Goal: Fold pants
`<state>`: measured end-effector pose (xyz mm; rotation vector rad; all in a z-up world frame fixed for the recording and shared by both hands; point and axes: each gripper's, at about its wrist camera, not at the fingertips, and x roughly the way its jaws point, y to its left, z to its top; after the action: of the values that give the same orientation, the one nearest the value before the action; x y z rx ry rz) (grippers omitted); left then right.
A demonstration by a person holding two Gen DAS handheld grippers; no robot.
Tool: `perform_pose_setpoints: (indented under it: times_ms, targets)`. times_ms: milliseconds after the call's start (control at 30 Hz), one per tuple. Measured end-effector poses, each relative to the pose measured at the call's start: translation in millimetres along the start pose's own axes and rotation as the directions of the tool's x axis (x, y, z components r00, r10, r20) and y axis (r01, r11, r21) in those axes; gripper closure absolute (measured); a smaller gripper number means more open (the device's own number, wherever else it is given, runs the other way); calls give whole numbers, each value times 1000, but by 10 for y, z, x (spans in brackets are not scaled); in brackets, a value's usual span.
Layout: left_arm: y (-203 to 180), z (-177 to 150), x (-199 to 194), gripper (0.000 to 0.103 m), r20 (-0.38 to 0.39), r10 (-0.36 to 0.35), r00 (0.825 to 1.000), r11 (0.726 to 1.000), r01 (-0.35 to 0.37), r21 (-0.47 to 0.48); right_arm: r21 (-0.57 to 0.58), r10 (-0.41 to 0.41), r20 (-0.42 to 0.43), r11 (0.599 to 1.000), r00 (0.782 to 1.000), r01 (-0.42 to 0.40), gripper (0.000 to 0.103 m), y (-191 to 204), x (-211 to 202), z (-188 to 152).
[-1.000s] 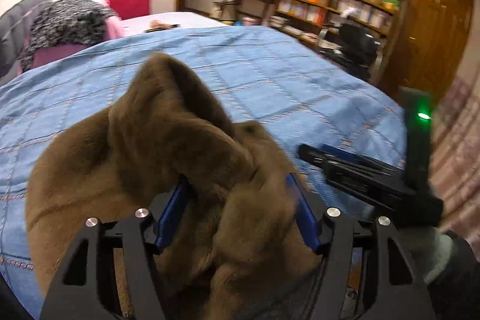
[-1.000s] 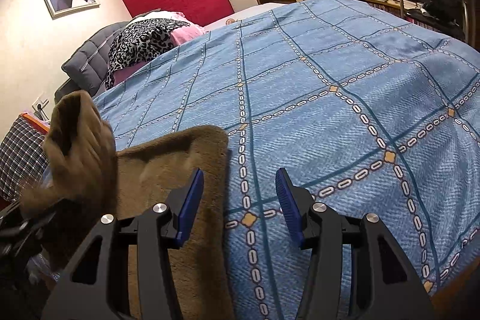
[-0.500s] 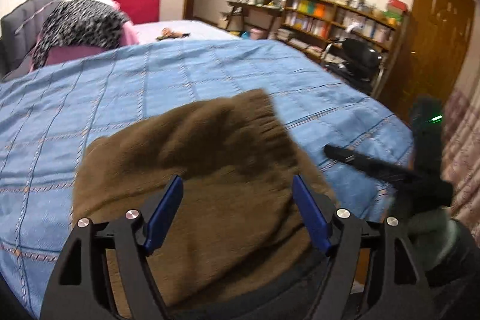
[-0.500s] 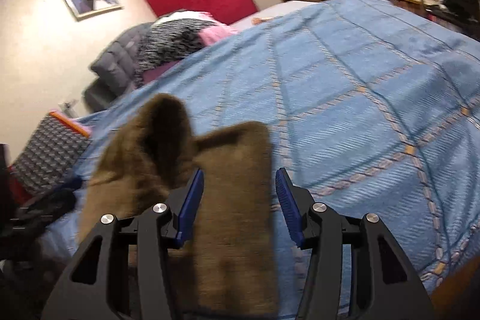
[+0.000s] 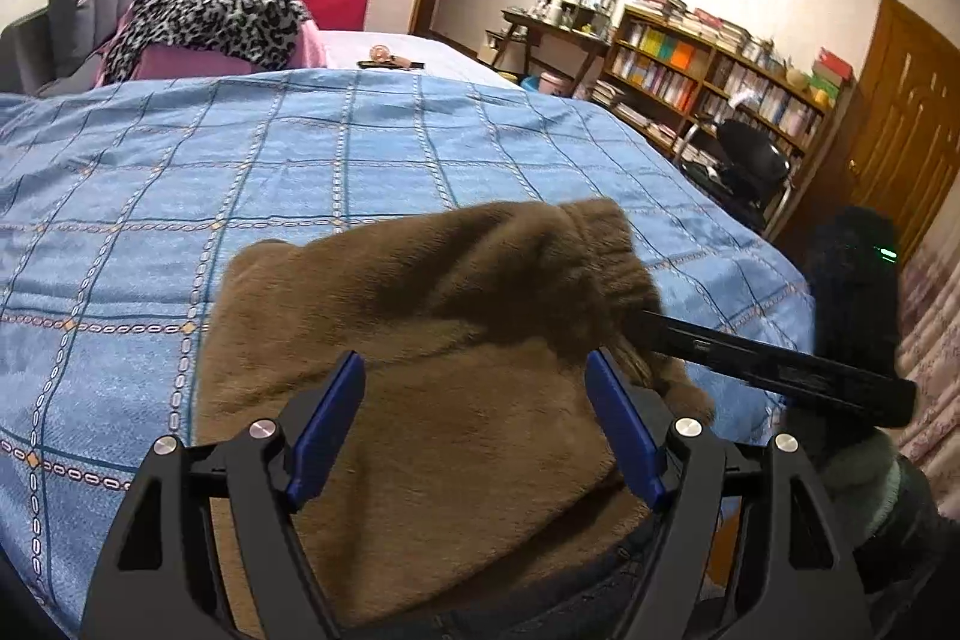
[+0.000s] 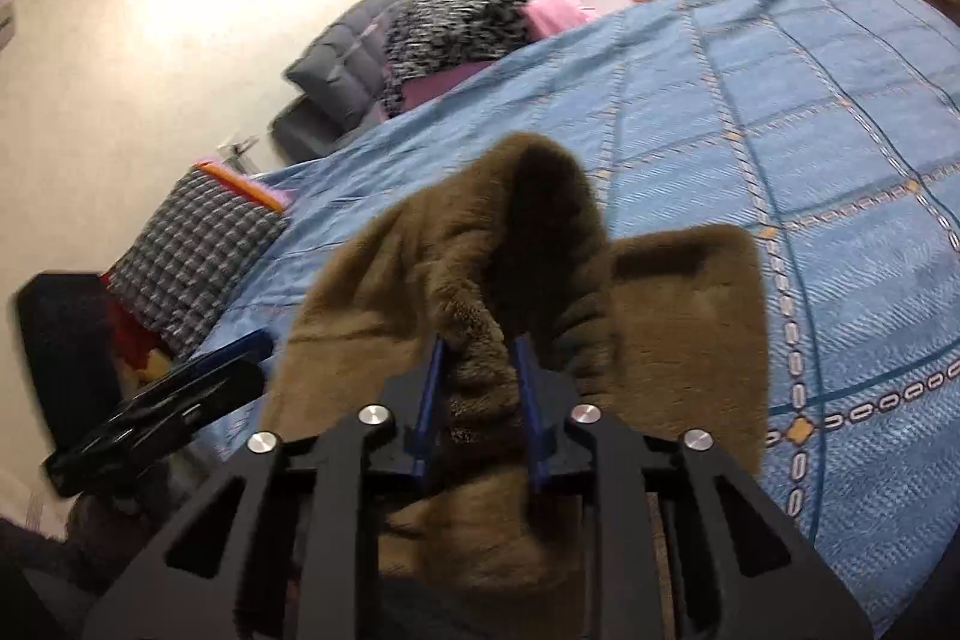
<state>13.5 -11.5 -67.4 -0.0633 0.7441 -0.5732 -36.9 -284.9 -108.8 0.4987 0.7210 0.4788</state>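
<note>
The brown fleece pants (image 5: 456,352) lie bunched on the near edge of the blue checked bedspread (image 5: 300,172). My left gripper (image 5: 474,424) is open just above the pants, its blue pads on either side of the fabric without pinching it. My right gripper (image 6: 477,388) is shut on a raised fold of the pants (image 6: 480,280), which stands up in a peak in front of it. In the left wrist view the right gripper (image 5: 768,364) reaches into the pants' ribbed edge from the right.
Leopard-print and pink bedding (image 5: 210,16) is piled at the head of the bed. A bookshelf (image 5: 720,76), a black chair (image 5: 750,160) and a wooden door (image 5: 900,124) stand to the right. A checked cushion (image 6: 192,256) lies at the bed's left side.
My left gripper let go of the pants and the lifted fabric dropped flat. My right gripper moved left onto the pants and closed on a fold.
</note>
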Motion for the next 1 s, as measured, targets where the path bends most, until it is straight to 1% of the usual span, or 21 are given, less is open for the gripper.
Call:
perform_pose_setpoints:
  times_ms: [33,133,200,300,367,400,433,500,567,633,700,733,767,833,900,1000]
  targets:
    - [34,15,-14,27,2,-1,1000,1000,1,-11,-3,26,3,1000,1000,-26,92,54,-82,8]
    - [137,74,-61,27,20,-12,1000,999,13,-49,-7,53,2,999,999,-53,93,151,-308,-9]
    - [164,115,-97,27,41,-18,999,999,20,-50,12,63,2,998,998,-63,94,173,-422,-36]
    - [105,154,-96,26,49,-35,998,999,37,-35,58,77,0,995,997,-77,94,156,-550,-71]
    - [4,145,-22,26,33,-65,997,998,66,-18,53,38,-25,998,999,-37,94,146,-521,-148]
    - [-39,119,23,26,20,-80,997,997,80,-5,50,-6,-51,999,999,8,94,110,-457,-215]
    - [-84,85,82,26,3,-95,995,995,95,11,58,-30,-70,998,997,34,94,64,-393,-255]
    - [-219,-50,281,26,-69,-129,989,990,133,54,78,-65,-101,994,993,73,94,-35,-297,-334]
    - [-319,-182,426,26,-118,-136,984,986,146,80,85,-89,-105,992,990,98,93,-98,-258,-369]
    - [-429,-306,494,19,-131,-118,984,982,135,129,105,-89,-96,990,991,99,92,-144,-267,-364]
    - [-528,-396,514,17,-106,-81,991,972,102,211,119,-89,-82,988,993,99,72,-164,-289,-356]
    - [-541,-421,520,16,-103,-77,992,970,98,220,136,-93,-64,986,994,101,52,-187,-317,-336]
    - [-539,-429,524,16,-100,-78,992,971,98,219,150,-91,-47,984,995,98,41,-212,-332,-319]
    - [-513,-432,528,16,-100,-87,991,974,106,202,175,-82,-20,981,996,84,41,-267,-367,-287]
    - [-498,-433,521,16,-100,-94,991,976,111,187,195,-73,-12,978,997,74,41,-325,-336,-231]
    - [-494,-431,499,16,-98,-92,991,976,109,186,231,-65,-25,971,998,69,40,-431,-176,-178]
